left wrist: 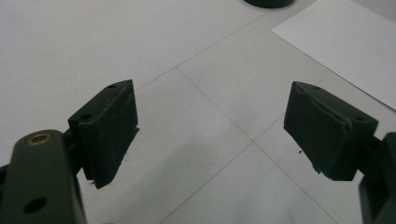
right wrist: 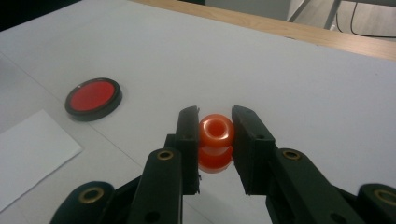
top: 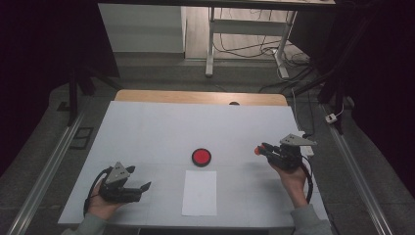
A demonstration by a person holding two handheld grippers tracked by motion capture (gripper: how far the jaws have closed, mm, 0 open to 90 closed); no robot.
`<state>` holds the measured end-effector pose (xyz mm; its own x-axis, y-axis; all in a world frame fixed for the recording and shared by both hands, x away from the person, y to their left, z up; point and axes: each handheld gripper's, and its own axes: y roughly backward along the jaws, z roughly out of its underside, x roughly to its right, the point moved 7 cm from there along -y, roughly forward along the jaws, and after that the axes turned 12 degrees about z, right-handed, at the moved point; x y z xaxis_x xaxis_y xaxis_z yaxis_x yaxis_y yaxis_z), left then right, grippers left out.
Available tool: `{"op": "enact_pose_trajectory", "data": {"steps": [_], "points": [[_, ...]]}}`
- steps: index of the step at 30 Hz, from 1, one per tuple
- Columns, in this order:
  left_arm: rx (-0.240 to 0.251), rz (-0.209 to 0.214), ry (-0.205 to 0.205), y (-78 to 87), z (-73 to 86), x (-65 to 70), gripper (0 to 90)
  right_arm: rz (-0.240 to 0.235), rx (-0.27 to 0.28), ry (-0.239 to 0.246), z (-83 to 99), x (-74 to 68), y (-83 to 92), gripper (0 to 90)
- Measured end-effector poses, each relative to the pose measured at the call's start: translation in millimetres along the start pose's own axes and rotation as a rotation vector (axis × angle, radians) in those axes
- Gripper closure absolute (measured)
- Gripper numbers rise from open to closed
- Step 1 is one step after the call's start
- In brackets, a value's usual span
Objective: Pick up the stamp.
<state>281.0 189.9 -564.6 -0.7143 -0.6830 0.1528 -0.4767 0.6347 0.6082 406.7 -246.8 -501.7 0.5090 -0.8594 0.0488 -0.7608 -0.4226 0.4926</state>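
A white table [top: 147, 127] with a wood far edge sits mid-frame; desk legs [top: 211, 44] and cables behind. Right gripper [right wrist: 215, 135] clamps an orange spool [right wrist: 215, 133], right of centre beside the red disc [top: 201, 156] and paper [top: 199, 192]. Left gripper [left wrist: 210, 126] gapes empty, lower left.

A white surface [top: 147, 127] is sitting under dim light, its wooden edge [top: 195, 96] showing at the far side. Beyond it, a grey floor [top: 161, 73] is stretching toward a white-legged desk frame [top: 211, 44], with cables [top: 254, 49] trailing beneath. Metal rails [top: 46, 171] are running along both sides, and darkness is swallowing the corners.
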Motion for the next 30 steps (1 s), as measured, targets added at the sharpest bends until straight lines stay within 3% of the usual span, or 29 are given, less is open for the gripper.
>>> {"op": "enact_pose_trajectory", "data": {"steps": [14, 30], "points": [[0.0, 0.0, 0.0, 0.1, 0.2, -0.4, 17.8, -0.051, 0.026, -0.007, -5.8, -14.0, 0.2, 71.6], [0.0, 0.001, 0.002, -0.2, 0.3, -0.4, 17.8, -0.143, 0.031, 0.007, -9.7, -45.3, -5.4, 71.6]]}}
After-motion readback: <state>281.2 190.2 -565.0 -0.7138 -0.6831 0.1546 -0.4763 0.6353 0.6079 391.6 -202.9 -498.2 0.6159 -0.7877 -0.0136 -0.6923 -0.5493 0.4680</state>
